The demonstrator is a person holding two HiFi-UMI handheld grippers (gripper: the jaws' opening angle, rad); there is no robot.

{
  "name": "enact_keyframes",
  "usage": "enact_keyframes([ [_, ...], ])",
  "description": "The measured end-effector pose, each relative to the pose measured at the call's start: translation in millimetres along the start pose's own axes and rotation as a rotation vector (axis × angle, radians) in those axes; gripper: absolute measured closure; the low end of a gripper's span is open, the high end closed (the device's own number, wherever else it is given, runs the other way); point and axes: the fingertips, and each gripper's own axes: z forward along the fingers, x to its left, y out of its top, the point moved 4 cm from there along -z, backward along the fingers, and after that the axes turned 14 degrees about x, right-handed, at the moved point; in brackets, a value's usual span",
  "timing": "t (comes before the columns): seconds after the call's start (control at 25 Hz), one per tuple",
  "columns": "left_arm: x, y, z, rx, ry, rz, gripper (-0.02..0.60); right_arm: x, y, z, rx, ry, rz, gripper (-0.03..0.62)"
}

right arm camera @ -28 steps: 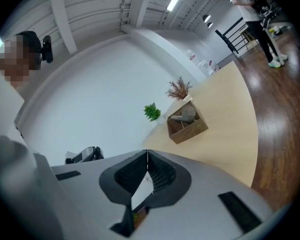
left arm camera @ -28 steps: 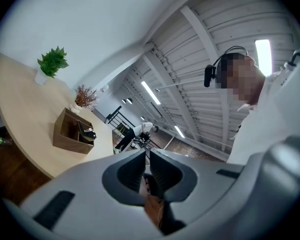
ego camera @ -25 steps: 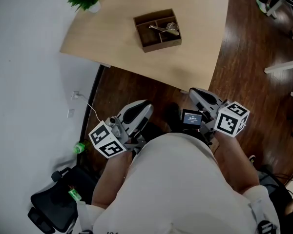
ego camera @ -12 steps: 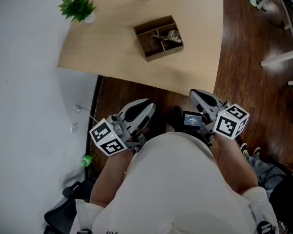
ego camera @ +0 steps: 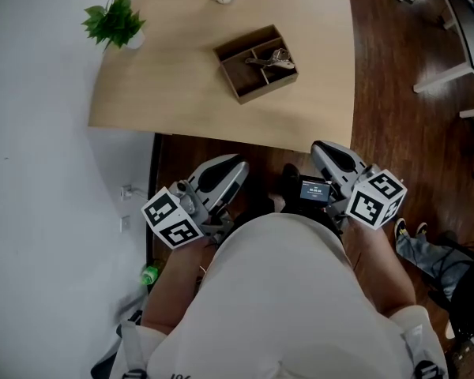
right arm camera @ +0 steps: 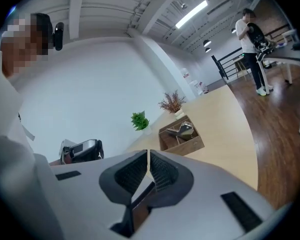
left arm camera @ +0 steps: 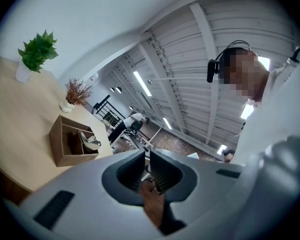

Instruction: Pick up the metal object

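Silvery metal object lies angled inside brown divided box.

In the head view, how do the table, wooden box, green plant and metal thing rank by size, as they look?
1. table
2. wooden box
3. green plant, only somewhat smaller than the box
4. metal object, lying inside the box, clearly smallest
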Motion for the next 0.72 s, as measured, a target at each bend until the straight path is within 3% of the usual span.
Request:
enact_keyframes([
  [0.4, 16.4, 15.7, 15.1, -0.031, 0.053, -0.010, 0.574, -22.1, 33.0, 5.5, 0.016, -0.026, -0.076, 0.592],
  [0.72, 40.8, 34.5, 28.6, -0.037, 0.138, 0.016, 0.572, -37.4, 70.1, 25.0, 0.032, -0.030, -0.204, 0.592],
])
